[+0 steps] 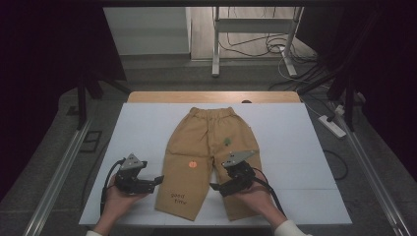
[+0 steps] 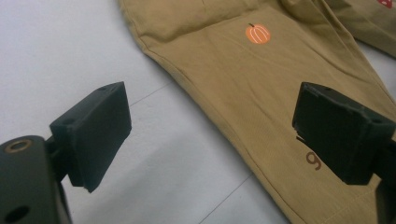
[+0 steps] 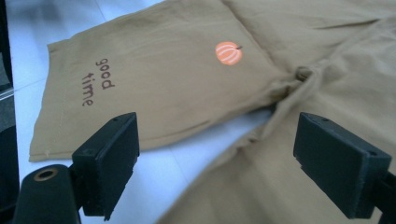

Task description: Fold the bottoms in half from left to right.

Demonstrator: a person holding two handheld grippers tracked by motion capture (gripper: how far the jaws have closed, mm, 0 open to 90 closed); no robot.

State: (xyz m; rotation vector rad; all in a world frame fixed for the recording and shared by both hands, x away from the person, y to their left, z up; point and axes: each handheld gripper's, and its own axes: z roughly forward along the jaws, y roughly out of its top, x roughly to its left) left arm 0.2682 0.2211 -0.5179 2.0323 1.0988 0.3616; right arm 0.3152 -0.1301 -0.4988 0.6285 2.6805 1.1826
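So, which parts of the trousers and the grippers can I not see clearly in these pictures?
- Trousers, high view: the right gripper and the hand holding it cover much of one leg's hem.
- Green print, high view: too small to tell what it is.
- Brown lettering, left gripper view: one jaw hides all but one letter.
- Red mark, left gripper view: cut off by the top edge.
- Left gripper, high view: its jaw gap is hard to judge there.

Left gripper [image 2: 212, 135] fingers [image 2: 93, 135] spread wide, nothing between. One finger over the white bench [image 2: 60, 51], the other over the tan trousers [image 2: 243, 88]. Trouser leg edge runs diagonally between them. Orange pumpkin print [image 2: 258, 33] farther up the leg.
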